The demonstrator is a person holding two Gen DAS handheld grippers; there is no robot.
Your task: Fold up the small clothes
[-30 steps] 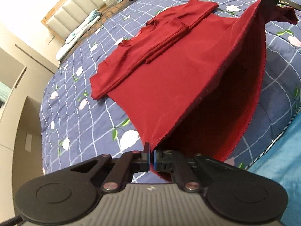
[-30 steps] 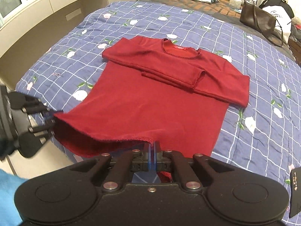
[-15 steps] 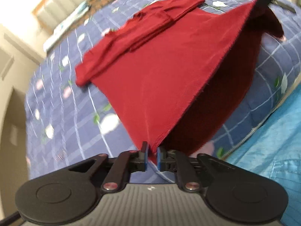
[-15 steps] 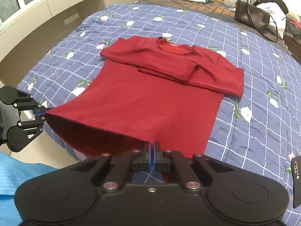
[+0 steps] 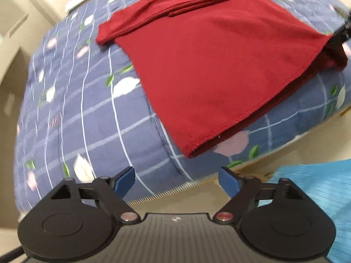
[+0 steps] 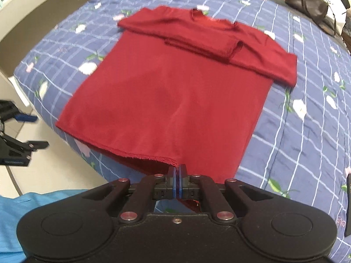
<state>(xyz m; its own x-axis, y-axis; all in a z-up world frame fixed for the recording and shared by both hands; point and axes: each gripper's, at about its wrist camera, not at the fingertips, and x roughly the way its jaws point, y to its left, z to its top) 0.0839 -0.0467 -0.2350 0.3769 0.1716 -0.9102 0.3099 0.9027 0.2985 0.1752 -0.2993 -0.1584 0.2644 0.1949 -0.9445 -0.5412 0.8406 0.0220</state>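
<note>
A dark red long-sleeved shirt (image 5: 215, 50) lies flat on the blue checked bedspread (image 5: 72, 100), sleeves folded across the chest, hem at the bed's near edge. My left gripper (image 5: 177, 180) is open and empty, just short of the hem's left corner. My right gripper (image 6: 177, 175) is shut on the hem's right corner of the shirt (image 6: 175, 87). The left gripper also shows at the left of the right wrist view (image 6: 28, 129), off the bed edge.
The bedspread (image 6: 307, 131) has white flowers. A brown bag (image 6: 307, 2) and a white bag (image 6: 333, 6) sit at the far right. Pale floor (image 6: 54, 171) lies beside the bed. Blue cloth (image 5: 318, 188) is near my grippers.
My left gripper opened and let go of the hem's left corner. The lifted hem dropped flat onto the bed. My right gripper stays shut on its corner.
</note>
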